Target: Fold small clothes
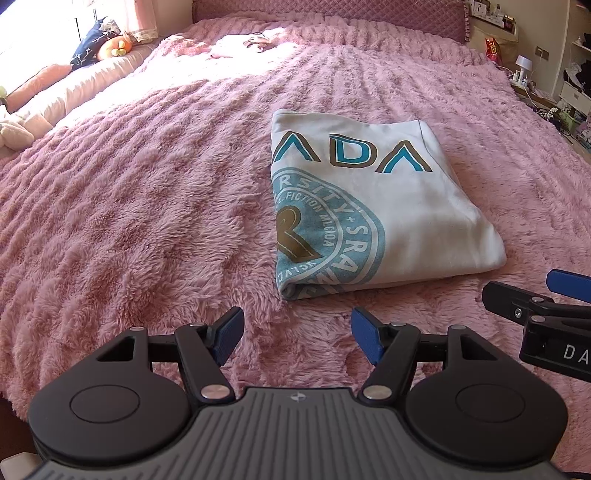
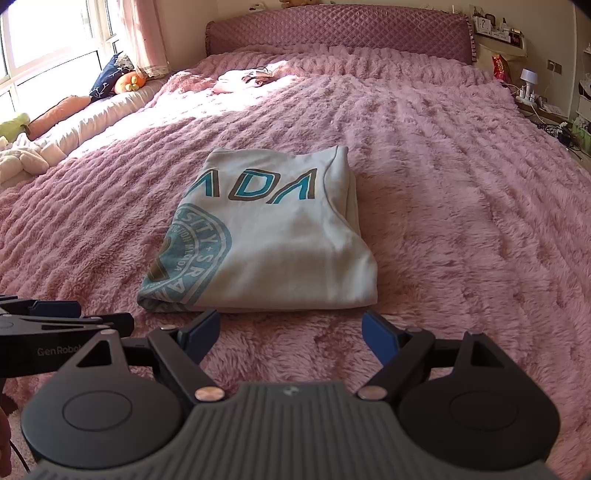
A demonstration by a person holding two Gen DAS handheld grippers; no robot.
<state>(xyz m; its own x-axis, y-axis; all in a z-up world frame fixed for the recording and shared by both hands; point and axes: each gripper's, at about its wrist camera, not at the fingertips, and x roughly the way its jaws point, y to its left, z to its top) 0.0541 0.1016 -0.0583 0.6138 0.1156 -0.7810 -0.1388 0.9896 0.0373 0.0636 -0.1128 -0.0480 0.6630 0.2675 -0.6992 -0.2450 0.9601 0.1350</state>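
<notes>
A white shirt (image 1: 388, 206) with teal and brown lettering and a round teal emblem lies folded into a thick rectangle on the pink fluffy bedspread (image 1: 129, 203). In the left wrist view my left gripper (image 1: 297, 334) hovers just short of the shirt's near left corner, open with nothing between its blue pads. My right gripper (image 2: 290, 328) stands open too, just short of the near edge of the shirt (image 2: 266, 243), and holds nothing. Each gripper shows at the edge of the other's view: the right gripper (image 1: 543, 306), the left gripper (image 2: 62, 317).
The quilted headboard (image 2: 340, 33) stands at the far end. Cushions and plush toys (image 2: 110, 79) line the window side on the left. A small pale garment (image 2: 243, 79) lies near the far end of the bed. A cluttered bedside shelf (image 2: 535, 92) with cables stands on the right.
</notes>
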